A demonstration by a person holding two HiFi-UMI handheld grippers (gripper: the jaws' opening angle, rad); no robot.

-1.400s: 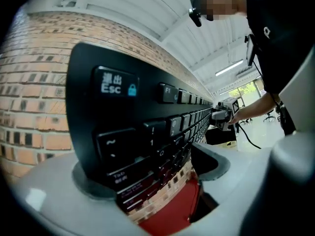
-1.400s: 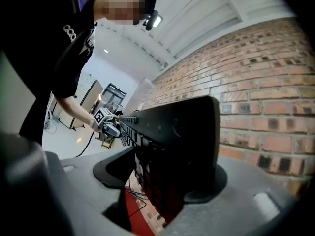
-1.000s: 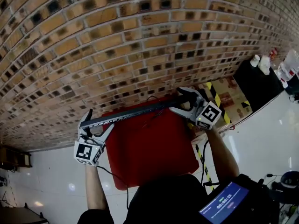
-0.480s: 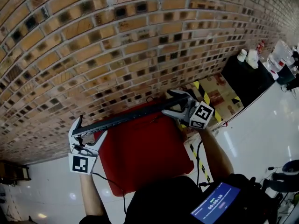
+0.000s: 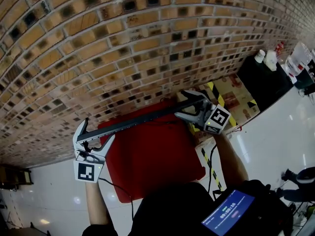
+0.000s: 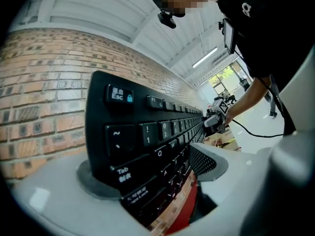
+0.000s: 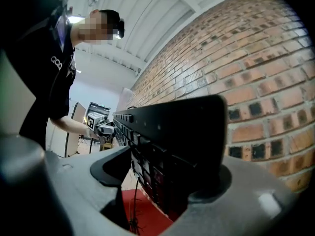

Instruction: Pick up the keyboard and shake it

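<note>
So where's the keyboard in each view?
Head view: keyboard mid-frame, edge-on, held between left tongs and right tongs.
Left gripper view: keyboard centre, Esc end nearest.
Right gripper view: keyboard centre, seen end-on.
Shared landmark: brick wall behind it.

Tan-and-brown brick wall [image 5: 147,43] across the whole upper head view. Below it, a red tabletop [image 5: 152,156] set against the bricks, above glossy white floor [image 5: 275,132] with glints of light. Overhead, white panelled ceiling [image 6: 98,9], a lit strip light [image 6: 205,58], and a bright far window [image 6: 222,77].
</note>
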